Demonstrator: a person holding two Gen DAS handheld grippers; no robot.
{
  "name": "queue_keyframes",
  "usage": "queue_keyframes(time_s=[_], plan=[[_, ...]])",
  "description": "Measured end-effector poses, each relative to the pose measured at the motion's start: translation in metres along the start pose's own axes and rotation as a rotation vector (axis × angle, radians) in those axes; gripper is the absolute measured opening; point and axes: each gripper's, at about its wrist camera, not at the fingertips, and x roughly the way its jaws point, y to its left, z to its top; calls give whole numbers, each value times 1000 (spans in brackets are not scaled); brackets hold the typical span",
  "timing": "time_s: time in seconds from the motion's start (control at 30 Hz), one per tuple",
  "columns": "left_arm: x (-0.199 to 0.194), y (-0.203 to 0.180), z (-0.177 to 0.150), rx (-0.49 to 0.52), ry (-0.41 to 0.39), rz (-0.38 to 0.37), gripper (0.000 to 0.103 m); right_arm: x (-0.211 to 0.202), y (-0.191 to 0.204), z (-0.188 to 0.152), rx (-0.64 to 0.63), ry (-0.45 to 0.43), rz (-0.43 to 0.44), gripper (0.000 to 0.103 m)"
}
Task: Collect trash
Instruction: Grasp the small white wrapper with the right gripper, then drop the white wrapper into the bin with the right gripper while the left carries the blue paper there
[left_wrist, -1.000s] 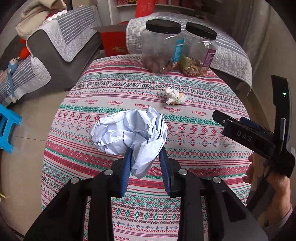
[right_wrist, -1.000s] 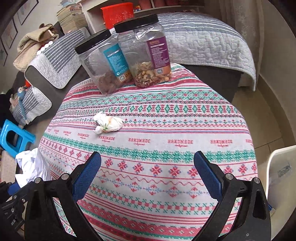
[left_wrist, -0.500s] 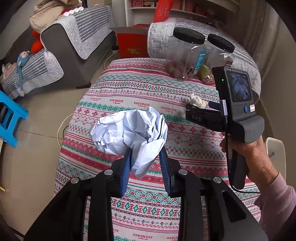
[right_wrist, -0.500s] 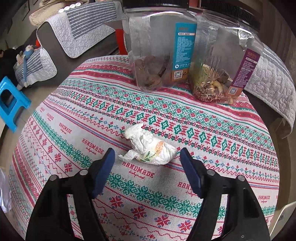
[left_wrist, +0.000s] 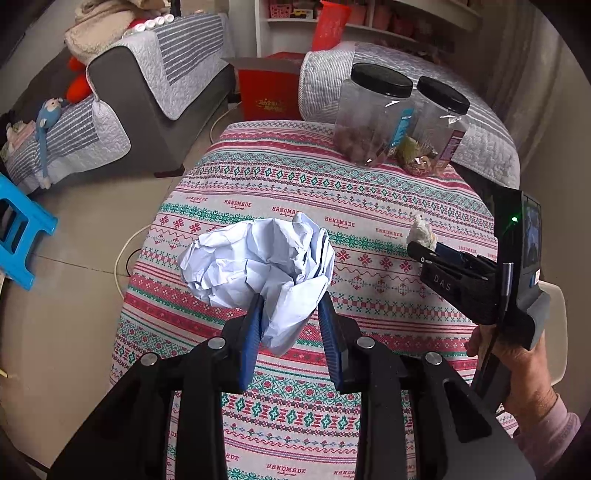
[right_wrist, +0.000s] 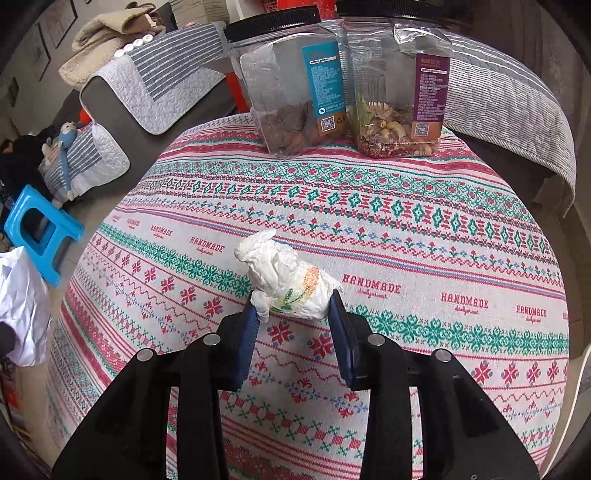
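A: Left first: what has the left gripper (left_wrist: 290, 328) got?

B: Its jaws are closed on a crumpled sheet of white paper (left_wrist: 258, 264), held up clear of the tabletop (left_wrist: 258, 170).

A: And the right gripper (right_wrist: 293, 328)?

B: The jaws sit narrowed on either side of a wadded printed napkin (right_wrist: 286, 282), pads touching or nearly so. I judge the pinch made or just closing; whether the wad is off the cloth I cannot tell.

A: So the step in hand?

B: Picking up the second scrap. Next calls for a firm squeeze, a straight lift, then carrying both to a bin. A white rim (left_wrist: 557, 332) shows at the right edge; it might be one.

A: Anything in the way?

B: Two black-lidded snack jars, one with a teal label (right_wrist: 291, 88), one purple (right_wrist: 399, 85), stand well behind the napkin. Sofa (left_wrist: 155, 88) and blue stool (left_wrist: 18, 229) sit off left.
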Motion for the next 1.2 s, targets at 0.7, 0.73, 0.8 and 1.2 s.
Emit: queue_keyframes(time_s=[0.7,0.73,0.8,1.2], plan=[[-21,-46,-18,111,-51,-24,31,-158,-27,-86,3,-68,-25,35],[-22,-51,-19,120,-54,-27,31,-165,-34,-86,11,-83,-33,35],[-24,-60,-20,137,-60,-33,31,-180,-50,-87,35,-110,-49,35],[-29,-138,-23,247,-85,-99,31,-243,-162,-116,192,-218,-276,36]])
